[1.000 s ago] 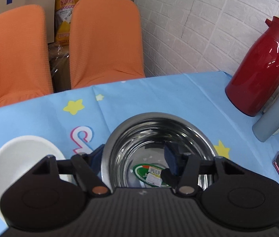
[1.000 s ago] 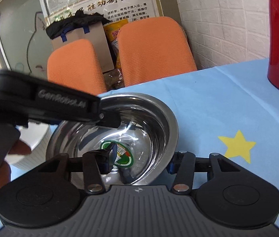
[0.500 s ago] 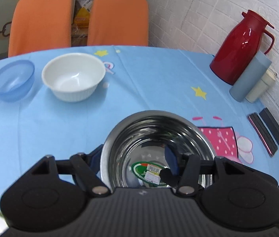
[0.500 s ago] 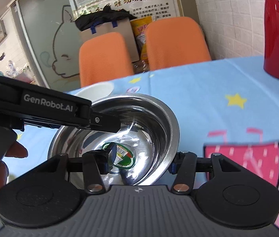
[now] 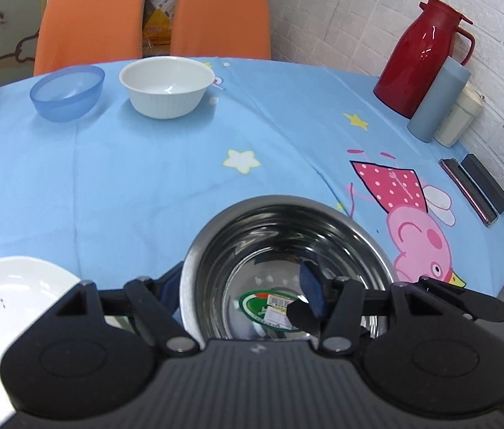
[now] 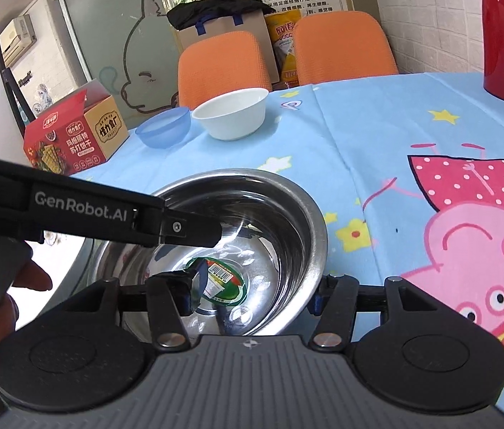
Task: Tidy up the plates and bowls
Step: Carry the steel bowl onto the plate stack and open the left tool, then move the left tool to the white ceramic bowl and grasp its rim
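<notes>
A steel bowl (image 5: 287,250) with a green sticker inside is held by both grippers above the near part of the table. My left gripper (image 5: 241,296) is shut on its left rim, one finger inside and one outside. My right gripper (image 6: 255,286) is shut on its right rim (image 6: 316,236) the same way. A white bowl (image 5: 166,85) and a blue bowl (image 5: 67,91) stand at the far side of the table. A white plate (image 5: 9,293) with a floral print lies at the near left.
A red thermos (image 5: 419,53), a grey-blue cup (image 5: 437,100) and a cream cup (image 5: 460,118) stand at the right by the brick wall. Two dark flat cases (image 5: 477,189) lie near the right edge. A red snack box (image 6: 73,132) stands at the left. Two orange chairs (image 5: 151,21) stand behind the table.
Both grippers have carried the steel bowl back toward the near side of the table. The white and blue bowls now stand far off, and the plate has come into view at the left.
</notes>
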Available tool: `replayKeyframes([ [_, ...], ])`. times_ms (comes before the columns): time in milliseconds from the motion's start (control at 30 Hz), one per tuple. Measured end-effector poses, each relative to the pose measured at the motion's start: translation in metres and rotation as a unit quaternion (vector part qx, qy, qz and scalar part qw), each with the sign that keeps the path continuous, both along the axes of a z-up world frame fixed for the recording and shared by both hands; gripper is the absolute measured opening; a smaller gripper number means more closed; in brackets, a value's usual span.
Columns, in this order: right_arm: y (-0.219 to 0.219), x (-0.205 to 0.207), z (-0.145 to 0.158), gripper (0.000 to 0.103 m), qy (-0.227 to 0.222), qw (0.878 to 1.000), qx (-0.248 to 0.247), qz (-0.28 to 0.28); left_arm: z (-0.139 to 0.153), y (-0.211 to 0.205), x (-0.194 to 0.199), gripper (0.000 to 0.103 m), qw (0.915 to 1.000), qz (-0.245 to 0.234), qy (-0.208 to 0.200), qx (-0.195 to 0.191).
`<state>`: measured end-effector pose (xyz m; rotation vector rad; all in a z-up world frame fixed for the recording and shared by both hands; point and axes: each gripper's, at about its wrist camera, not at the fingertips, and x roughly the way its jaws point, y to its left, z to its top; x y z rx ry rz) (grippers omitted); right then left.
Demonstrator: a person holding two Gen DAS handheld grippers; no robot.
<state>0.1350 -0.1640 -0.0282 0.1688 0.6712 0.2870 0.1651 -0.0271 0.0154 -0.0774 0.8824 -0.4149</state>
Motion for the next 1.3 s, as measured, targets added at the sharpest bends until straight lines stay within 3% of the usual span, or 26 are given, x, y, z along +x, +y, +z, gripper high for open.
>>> replayKeyframes([
  [133, 0.001, -0.002, -0.003, 0.095, -0.002, 1.000, -0.007, -0.003, -0.003, -0.002, 0.005, 0.057, 0.9999, 0.010, -0.004, -0.006],
  [400, -0.008, -0.003, -0.002, 0.102, -0.001, 1.000, -0.017, -0.014, -0.007, -0.012, 0.008, 0.057, 0.9996, -0.013, -0.001, -0.026],
  [533, -0.008, -0.002, -0.004, 0.103, 0.001, 1.000, -0.014, -0.009, -0.008, -0.008, 0.011, 0.064, 0.9989, -0.016, 0.012, -0.042],
  [633, -0.019, -0.003, -0.002, 0.103, 0.006, 1.000, 0.013, -0.013, 0.005, 0.008, 0.010, 0.068, 0.9985, -0.002, -0.003, -0.054],
  [800, -0.058, -0.009, 0.019, 0.103, -0.024, 0.996, 0.038, -0.071, 0.037, 0.043, 0.020, 0.070, 0.9967, 0.034, -0.042, -0.061],
  [1000, -0.070, 0.020, 0.048, 0.103, -0.058, 0.995, 0.009, -0.076, 0.050, 0.075, 0.040, 0.070, 0.9937, 0.078, -0.051, -0.063],
  [1300, -0.054, 0.084, 0.055, 0.103, -0.061, 0.998, -0.001, -0.030, 0.031, 0.072, 0.071, 0.070, 0.9945, 0.089, -0.031, -0.046],
])
